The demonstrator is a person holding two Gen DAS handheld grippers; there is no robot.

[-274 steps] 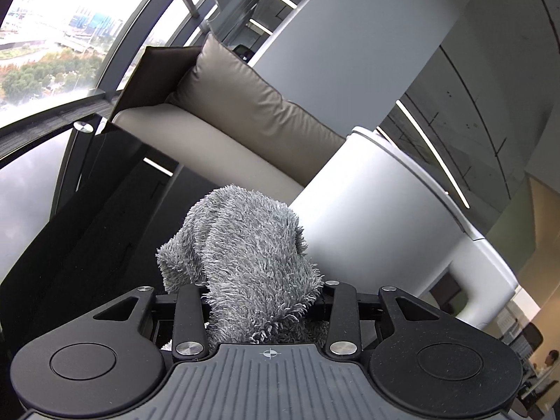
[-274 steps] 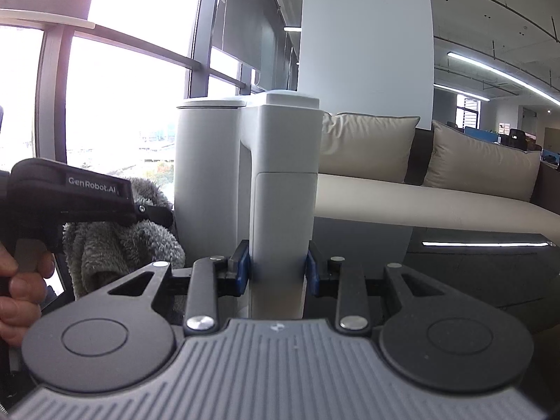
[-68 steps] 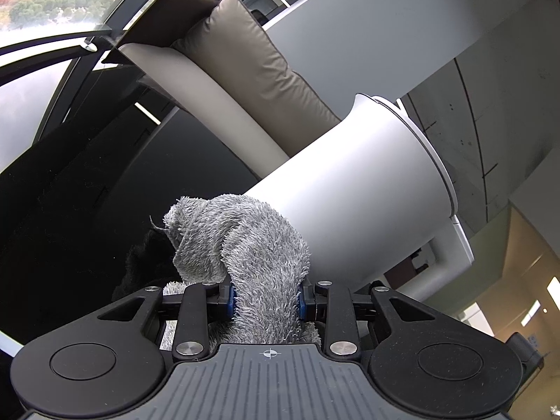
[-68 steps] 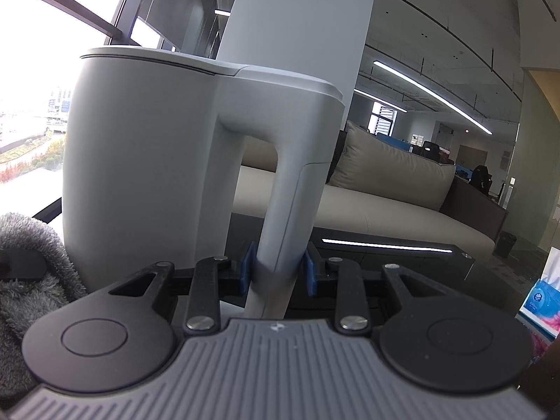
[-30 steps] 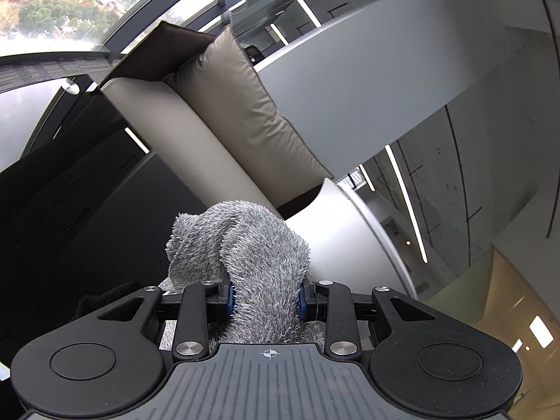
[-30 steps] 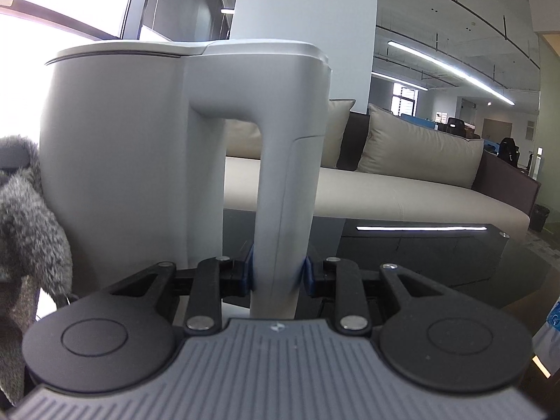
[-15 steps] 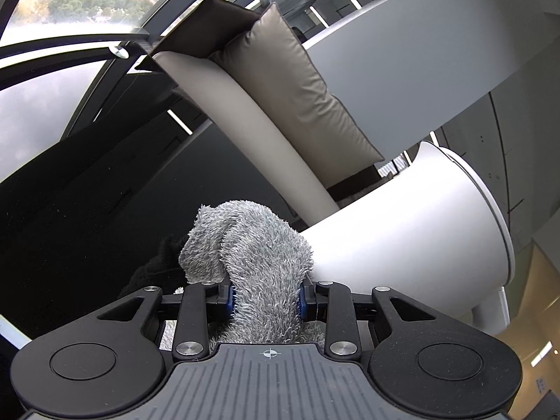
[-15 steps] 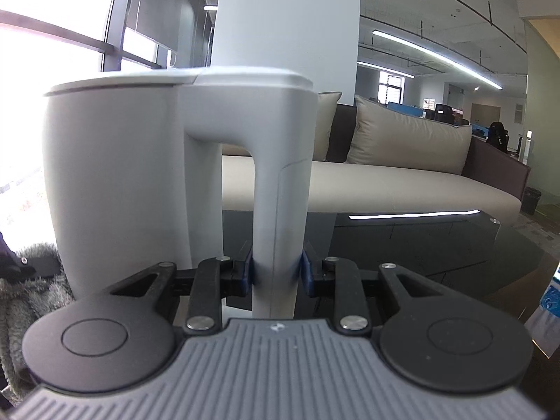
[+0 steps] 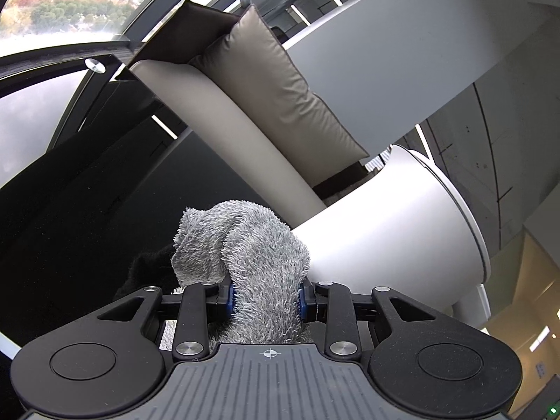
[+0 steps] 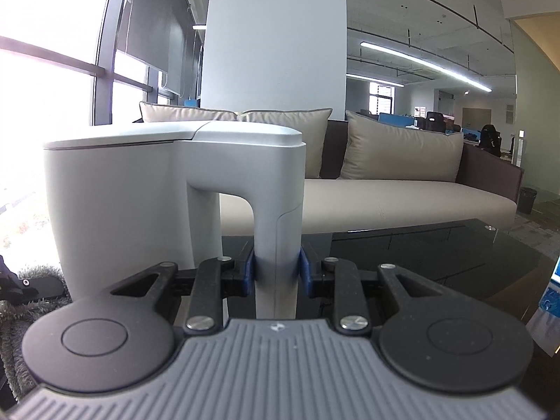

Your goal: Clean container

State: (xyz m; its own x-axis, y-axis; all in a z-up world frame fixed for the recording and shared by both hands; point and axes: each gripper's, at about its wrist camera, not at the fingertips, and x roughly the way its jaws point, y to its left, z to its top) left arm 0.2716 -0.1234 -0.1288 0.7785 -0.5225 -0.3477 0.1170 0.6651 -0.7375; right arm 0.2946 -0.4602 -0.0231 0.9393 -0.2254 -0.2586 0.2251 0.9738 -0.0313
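A white lidded container with a thick handle stands upright in the right wrist view. My right gripper is shut on the lower part of that handle. In the left wrist view the container looks tilted, its lid end toward the upper right. My left gripper is shut on a fluffy grey cloth, which lies against the container's lower side wall. The same cloth and part of the left gripper show at the lower left of the right wrist view.
A dark glossy glass table lies below and ahead. Behind it stands a beige sofa with cushions, a wide white pillar and tall windows. Something blue and white sits at the right edge.
The container has come down and stands more level in the right wrist view. The cloth stays pressed to its wall and has slid a little along it. Both grips are unchanged.
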